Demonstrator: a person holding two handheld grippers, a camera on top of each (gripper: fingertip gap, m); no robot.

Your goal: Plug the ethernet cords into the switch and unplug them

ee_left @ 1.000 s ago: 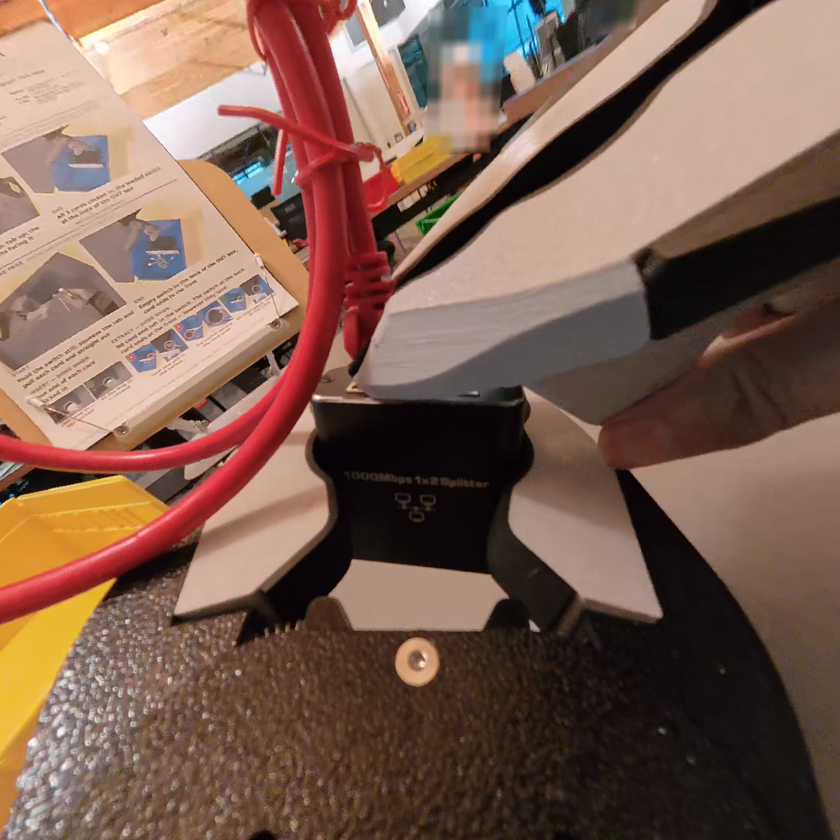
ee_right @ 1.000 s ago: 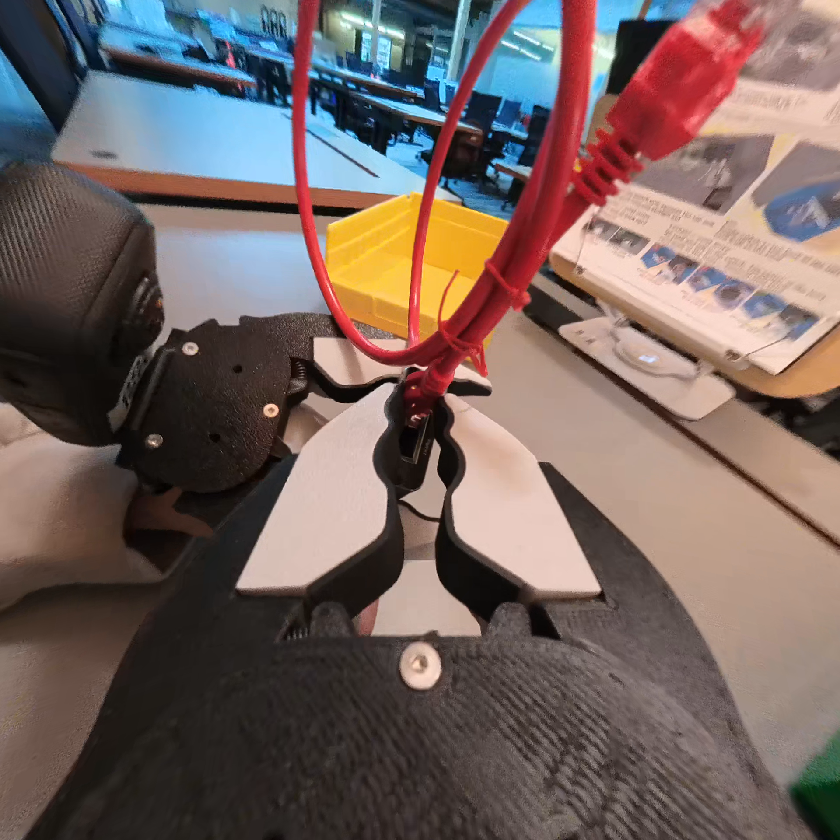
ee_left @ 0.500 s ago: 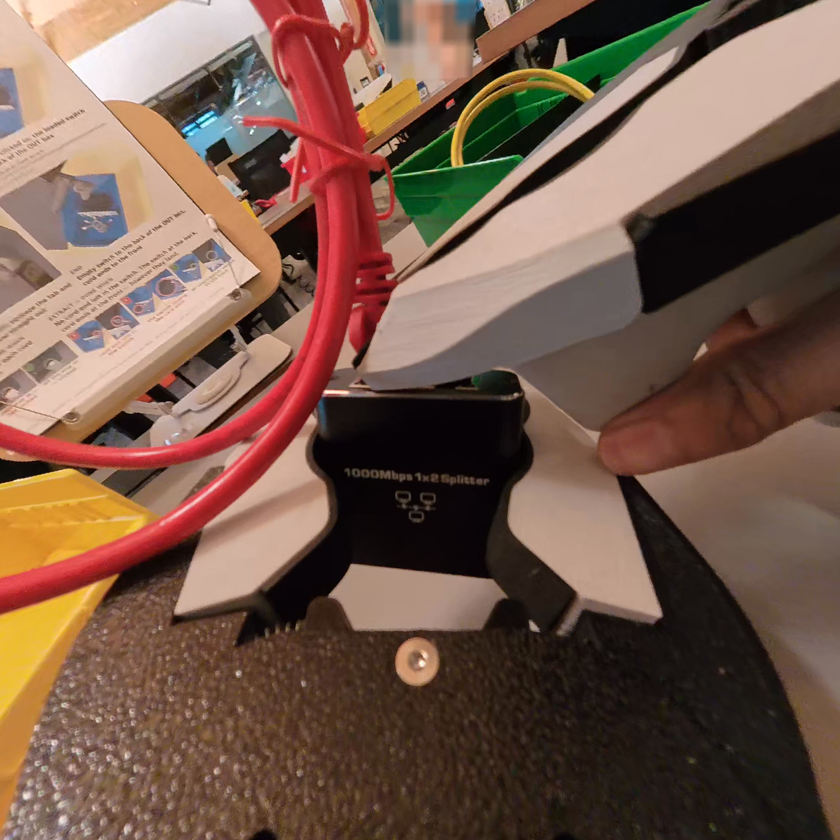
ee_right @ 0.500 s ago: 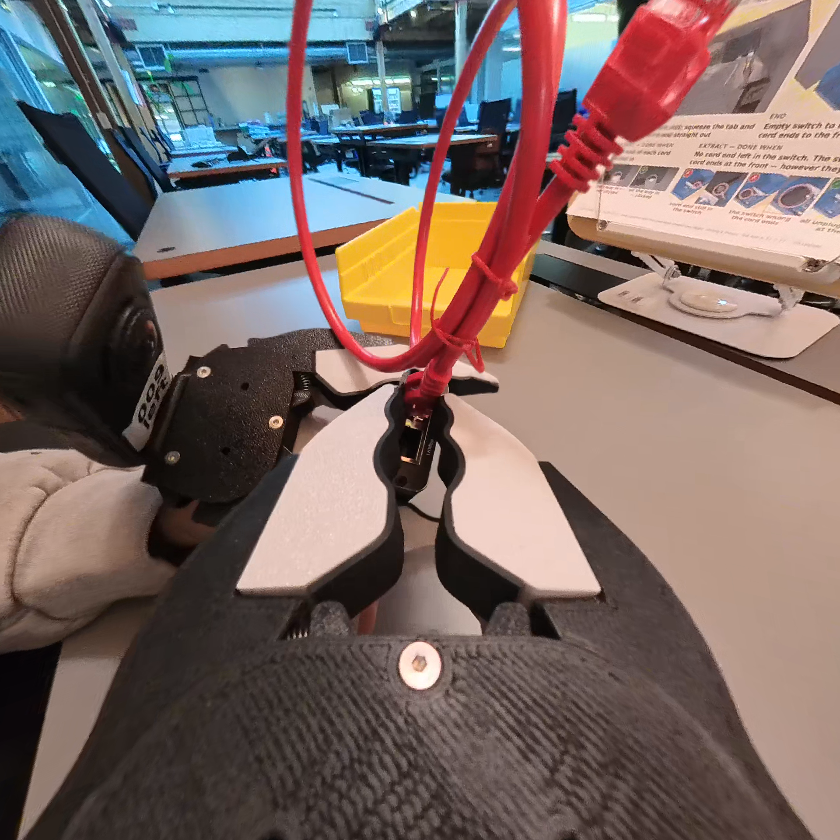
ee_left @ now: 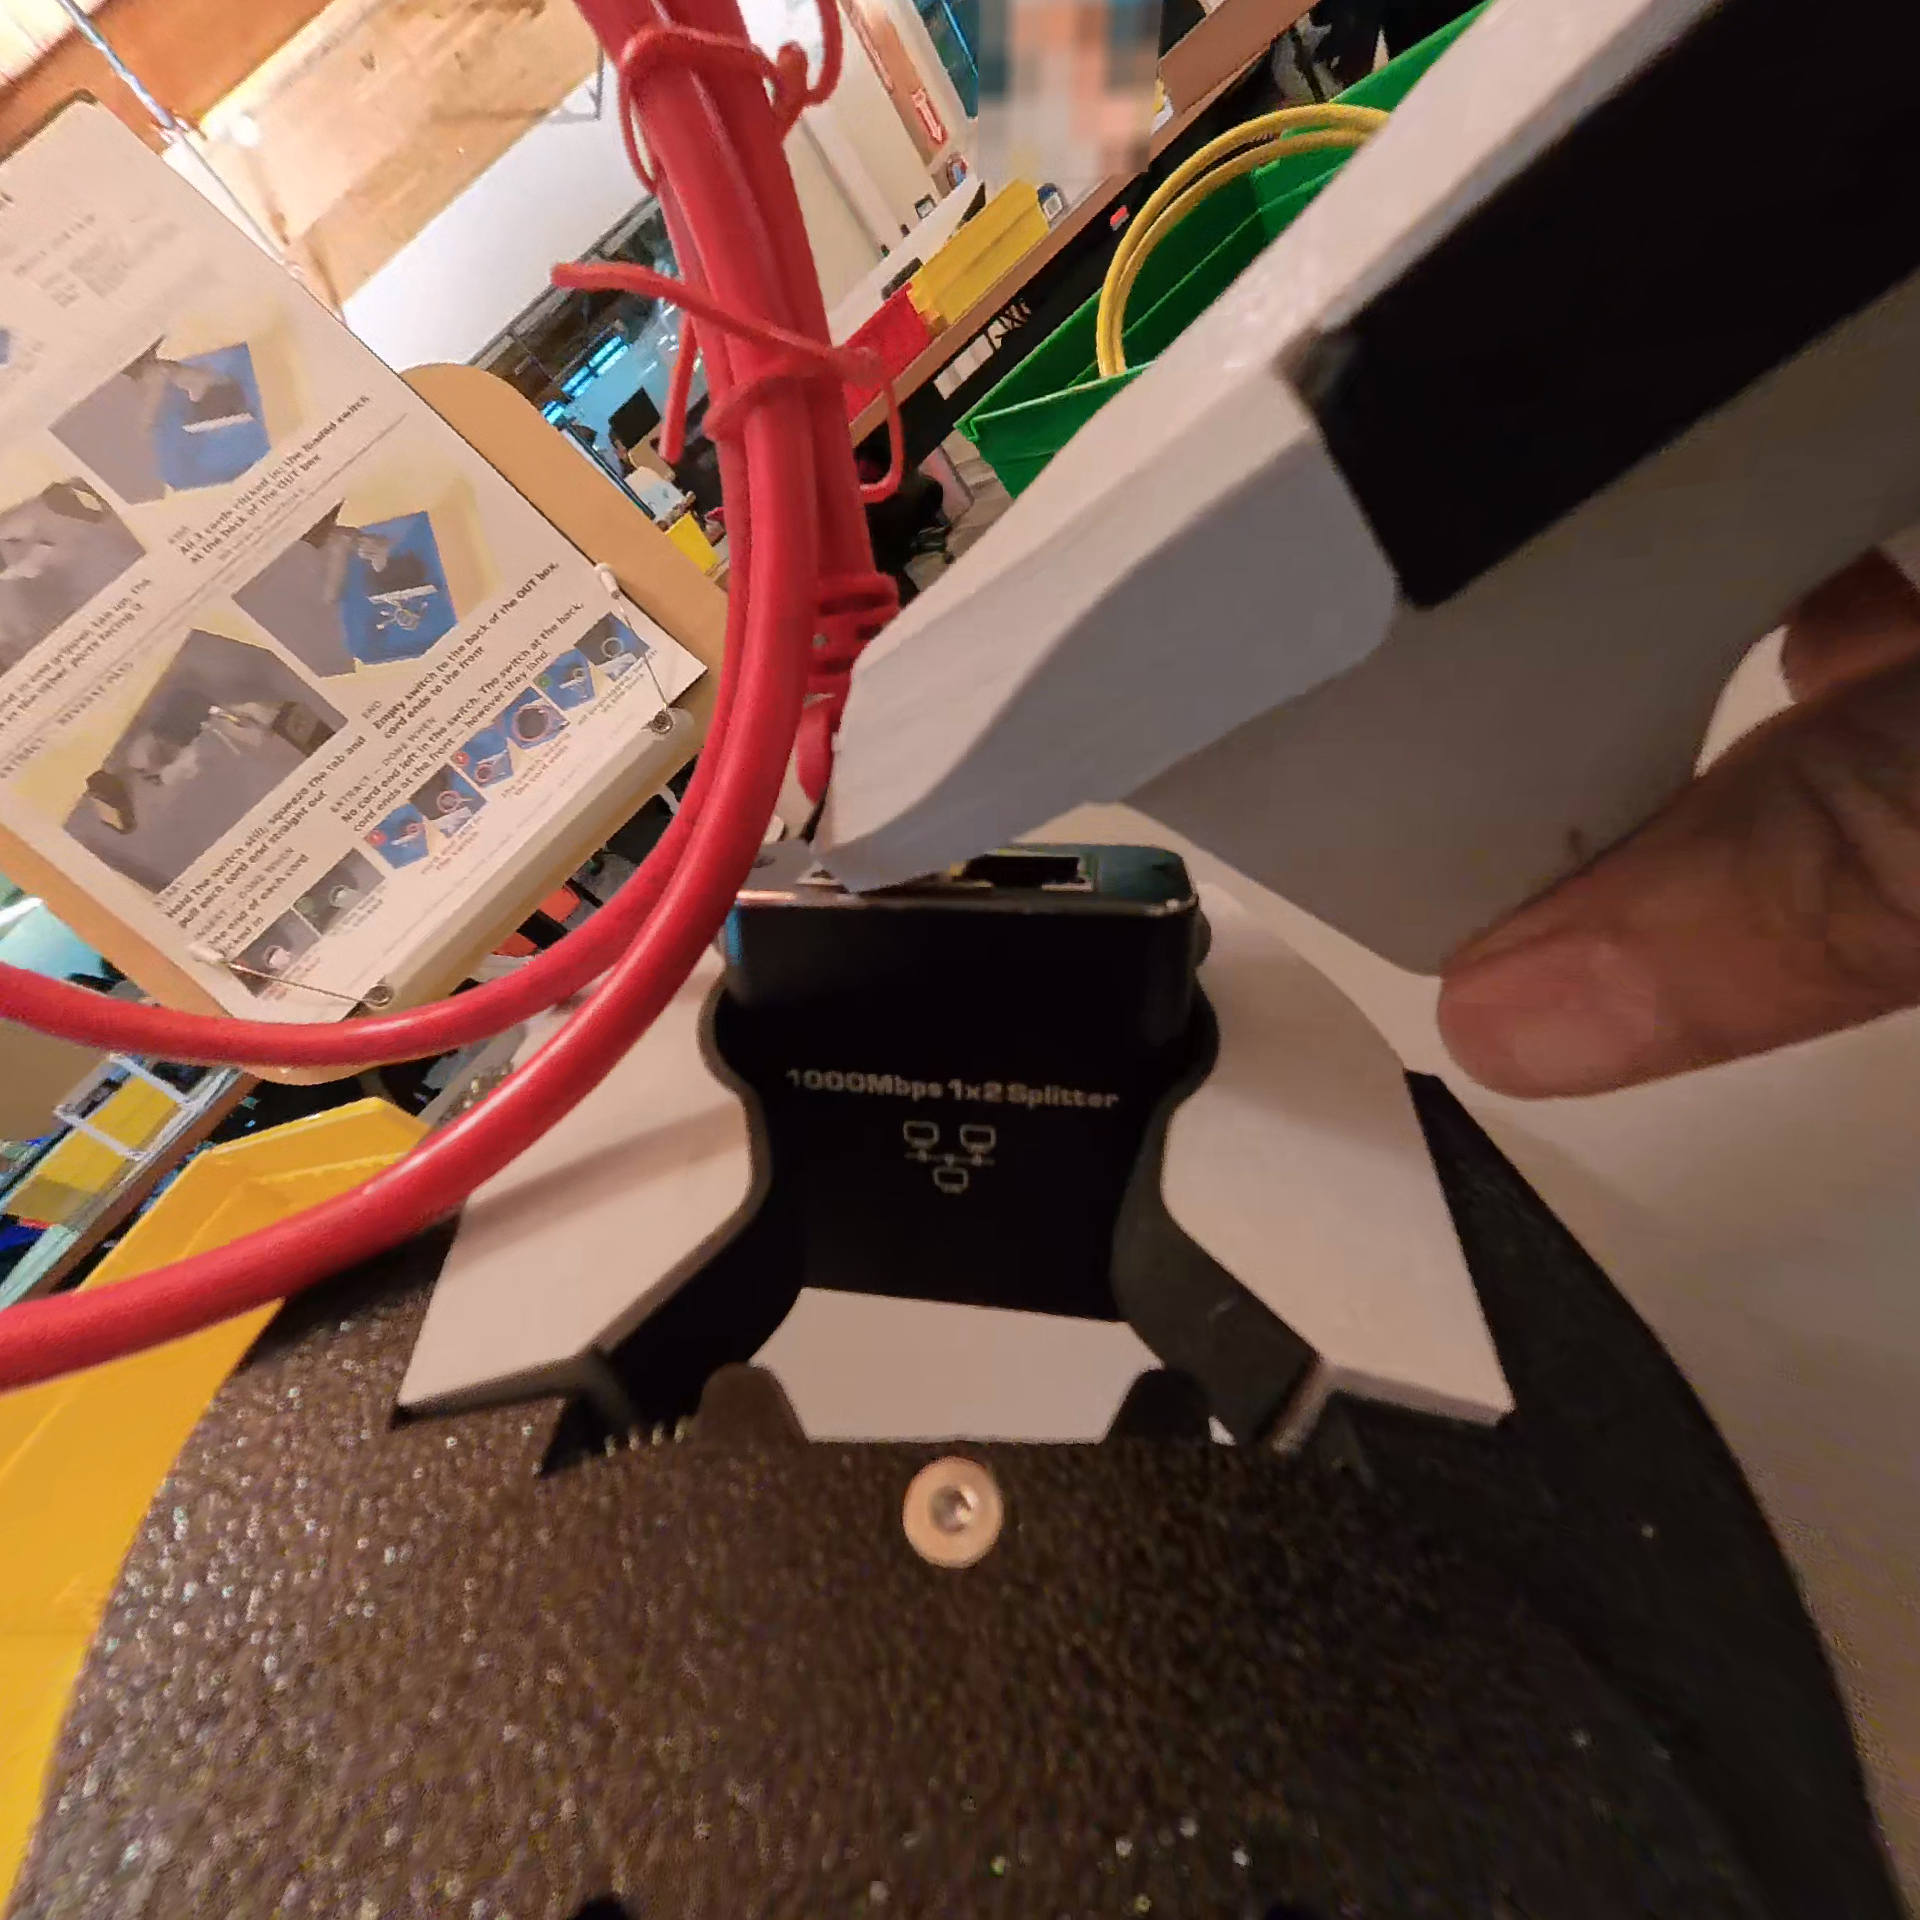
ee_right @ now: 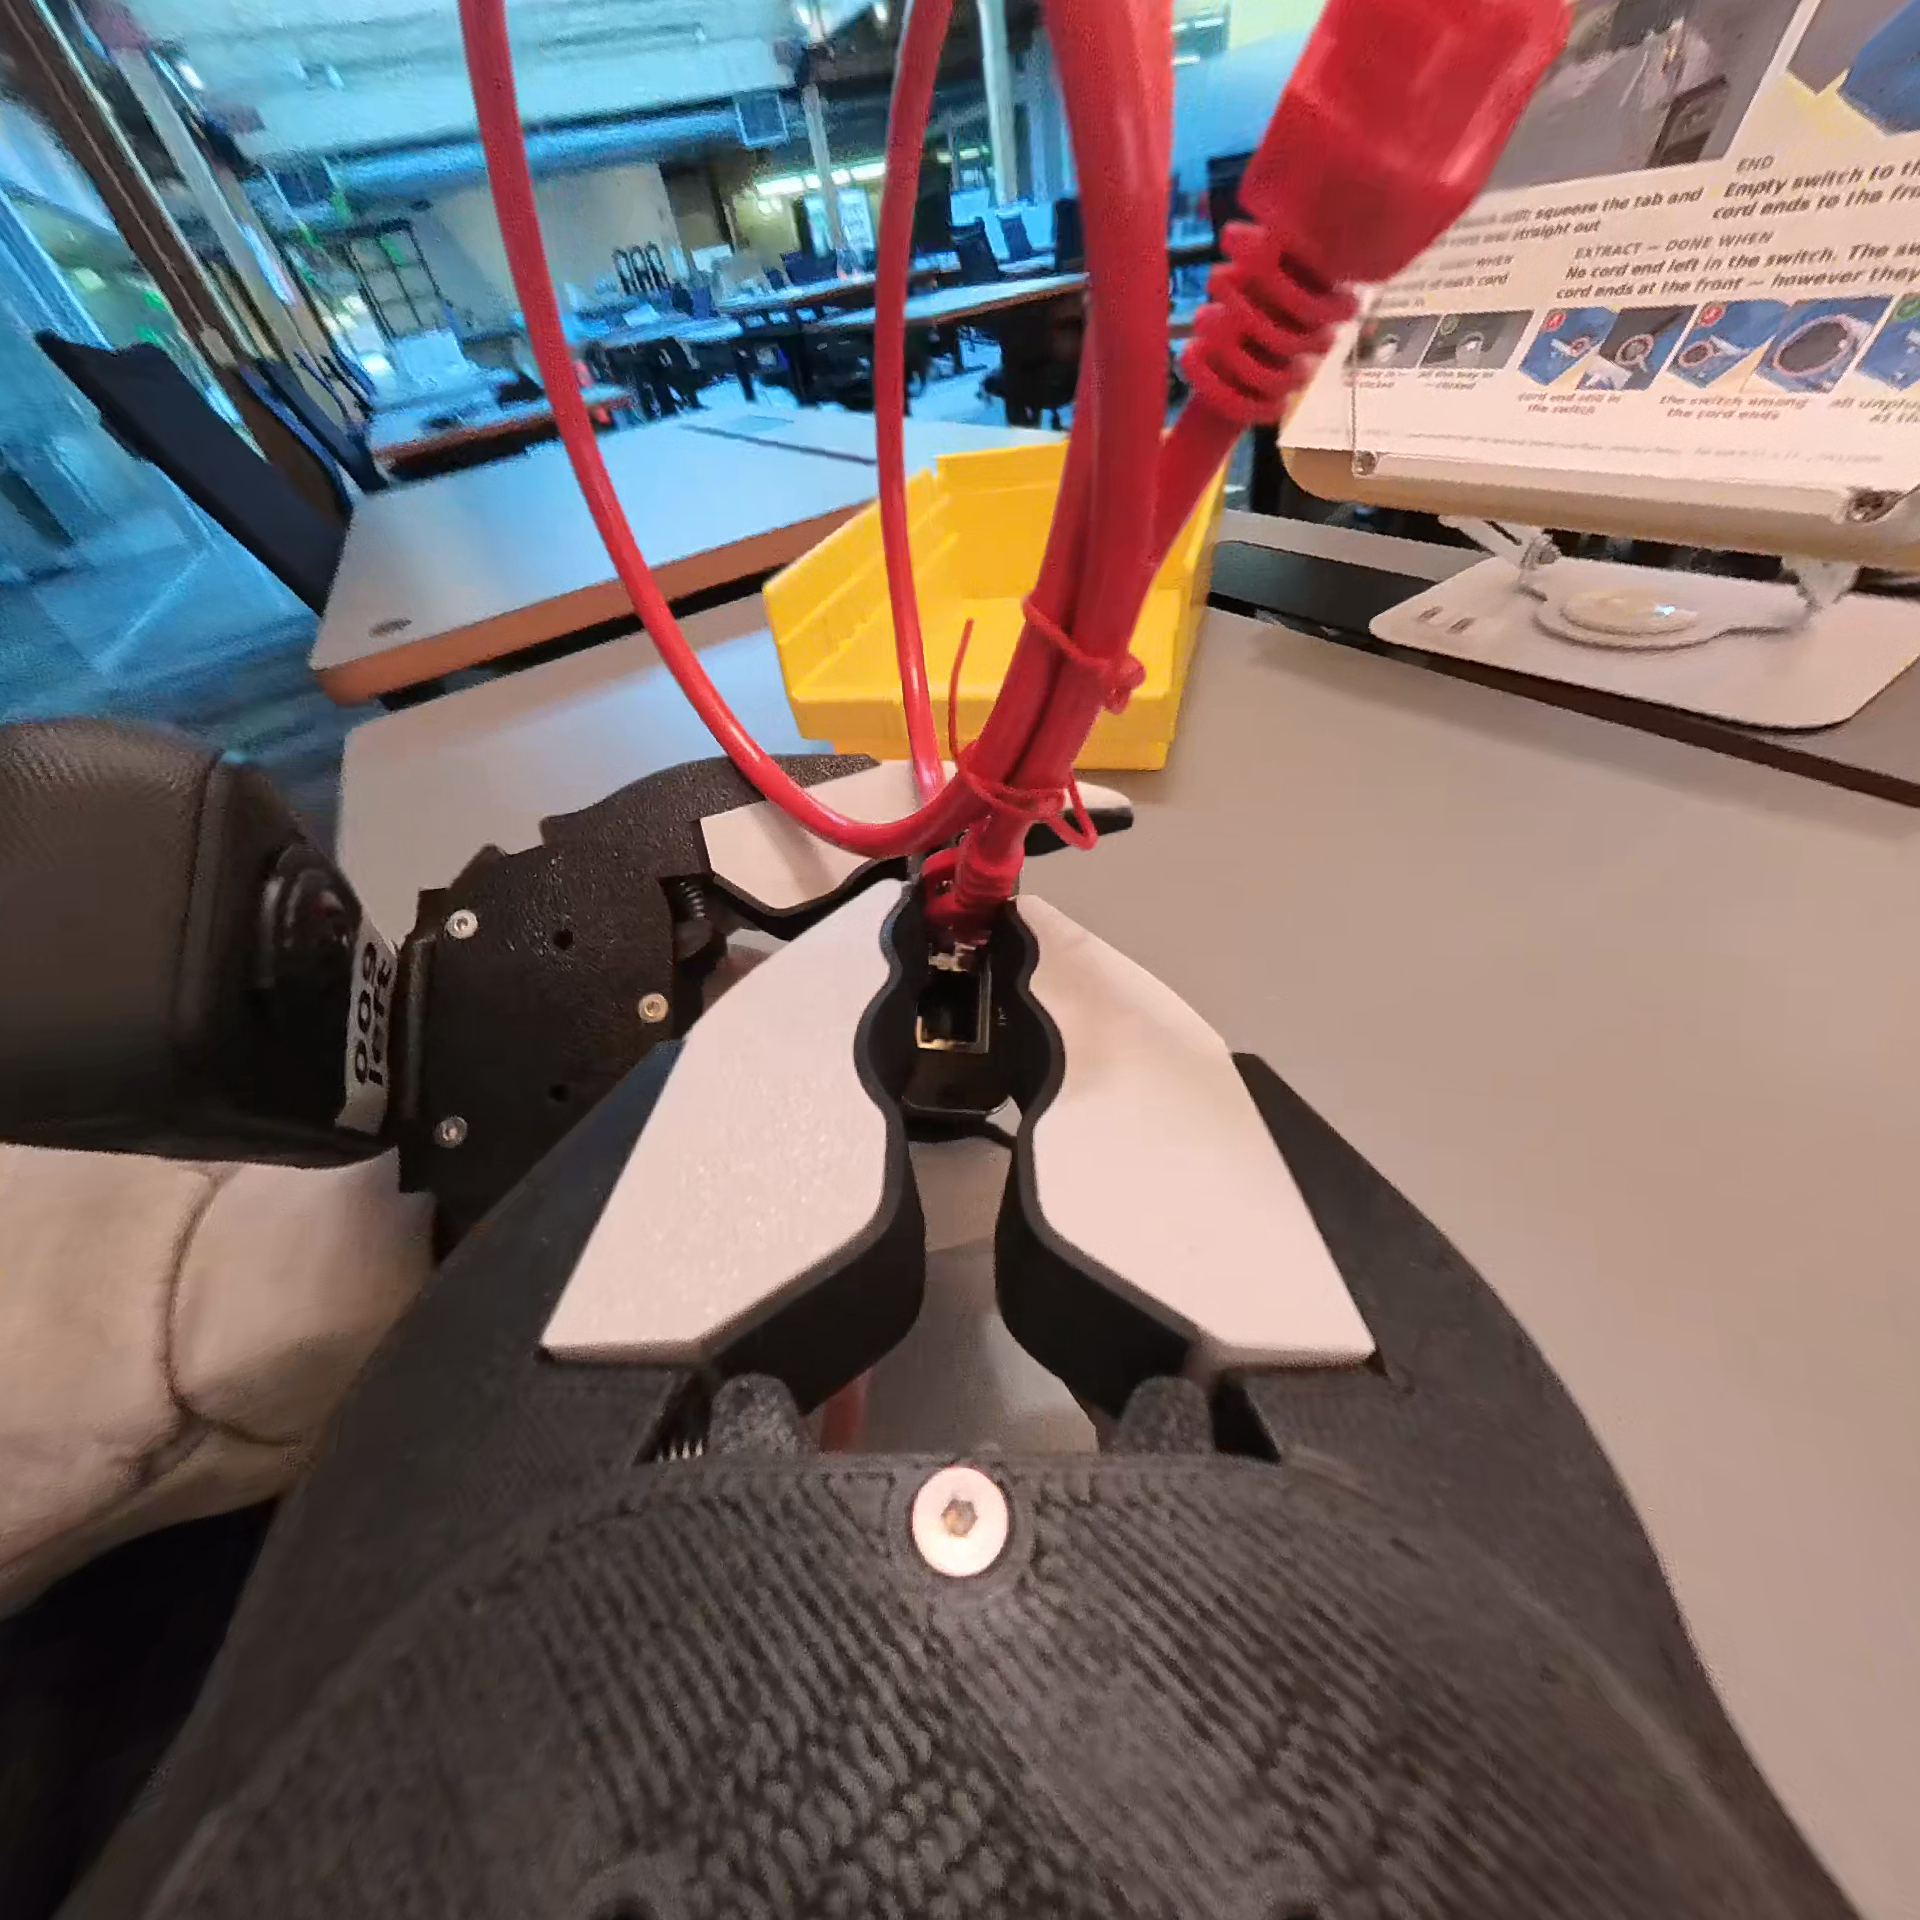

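Observation:
My left gripper point(ee_left: 961, 935) is shut on the black switch point(ee_left: 951, 1143) and holds it port side away from the camera. A bundled red ethernet cord point(ee_left: 769, 540) rises from the switch's left port. My right gripper point(ee_right: 961, 914) is shut on the cord's red plug point(ee_right: 977, 883) at that port, and its grey finger point(ee_left: 1091, 665) covers the plug in the left wrist view. An empty port point(ee_left: 1029, 868) shows beside it. The switch's port face point(ee_right: 951, 1029) sits between the right fingers. The cord's other plug point(ee_right: 1392, 156) hangs free above.
A yellow bin point(ee_right: 997, 644) stands on the grey table point(ee_right: 1455, 935) behind the grippers. An instruction sheet on a stand point(ee_right: 1662, 343) is at the right. A green bin point(ee_left: 1070, 416) holds a yellow cable point(ee_left: 1143, 239). A person's thumb point(ee_left: 1662, 935) holds the right gripper. The gap from one gripper's tips to the other's is roughly 5 centimetres.
Both grippers have swung together, so the background shifted. The right finger has moved slightly off the switch's top, uncovering an empty port. Both grips stay closed.

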